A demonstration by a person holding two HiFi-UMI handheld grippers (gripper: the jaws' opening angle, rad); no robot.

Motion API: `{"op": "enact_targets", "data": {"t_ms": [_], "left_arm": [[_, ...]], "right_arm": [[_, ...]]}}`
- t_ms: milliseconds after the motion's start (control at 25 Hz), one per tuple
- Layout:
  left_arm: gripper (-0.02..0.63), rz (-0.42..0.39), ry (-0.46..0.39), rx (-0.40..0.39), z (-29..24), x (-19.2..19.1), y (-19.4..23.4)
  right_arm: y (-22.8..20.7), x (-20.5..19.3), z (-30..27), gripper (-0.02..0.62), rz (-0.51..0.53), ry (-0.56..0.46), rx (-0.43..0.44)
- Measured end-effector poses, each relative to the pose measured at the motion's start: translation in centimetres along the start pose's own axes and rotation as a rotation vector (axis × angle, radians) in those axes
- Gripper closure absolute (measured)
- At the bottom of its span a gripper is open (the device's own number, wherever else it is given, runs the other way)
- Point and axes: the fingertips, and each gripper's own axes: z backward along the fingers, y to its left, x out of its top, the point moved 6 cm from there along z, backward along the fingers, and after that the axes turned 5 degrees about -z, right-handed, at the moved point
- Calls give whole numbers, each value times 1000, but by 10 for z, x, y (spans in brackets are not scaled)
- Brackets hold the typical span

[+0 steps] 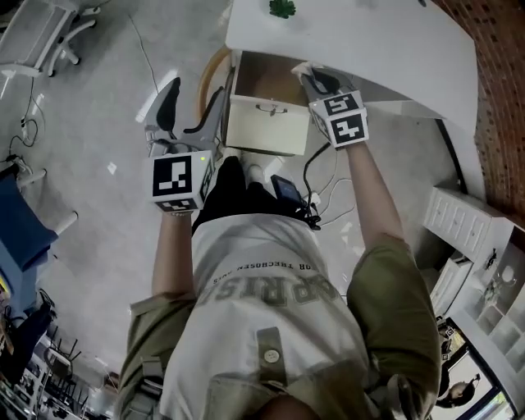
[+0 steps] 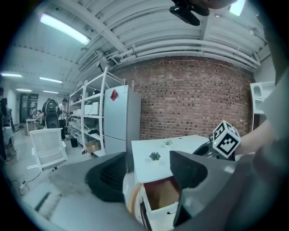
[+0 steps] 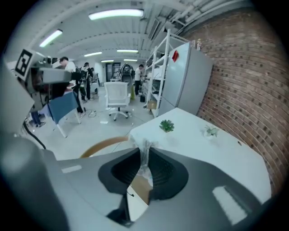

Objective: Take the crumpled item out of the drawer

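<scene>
A white drawer (image 1: 267, 127) stands pulled out from under the white table (image 1: 369, 37), its brown inside showing. My right gripper (image 1: 314, 78) hangs above the drawer's right rear corner, at the table edge. In the right gripper view its jaws are shut (image 3: 144, 164) on a crumpled clear plastic item (image 3: 144, 153), which sticks up between the pads; the drawer (image 3: 137, 196) lies below. My left gripper (image 1: 193, 102) is to the left of the drawer, over the floor. Its jaws are open (image 2: 149, 178) with nothing between them, and the drawer (image 2: 162, 212) shows beyond.
A small green plant (image 1: 282, 8) sits on the table. A round wooden chair back (image 1: 212, 74) stands left of the drawer. Cables and a black device (image 1: 287, 190) lie on the floor below it. White shelving (image 1: 467, 221) is at the right, an office chair (image 1: 41, 33) at the far left.
</scene>
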Motion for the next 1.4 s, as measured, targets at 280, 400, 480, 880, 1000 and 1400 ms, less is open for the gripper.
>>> {"op": "enact_targets", "data": {"t_ms": [280,400,480,880,1000,1400], "left_arm": [[291,-28,-73,-25,4,33,-11],[293,-43,-102,-40,3,45,-20],[302,-57,-117,-48,4,54,-24],[431,-134,-180,-46,12,76,-44],[465,-151,-190,-38,15,77,-48],[596,-167,-227,-26,20,85,-57]], "right_arm": [[3,24,86,534,-191,-252,-127],[3,25,113,534,-310,-351,-165],[6,25,128,534,-371,-407,-190],[17,30,179,534,-353,-594,-306],[21,32,190,534,-313,-626,-342],[26,39,213,534,-283,-702,-387]]}}
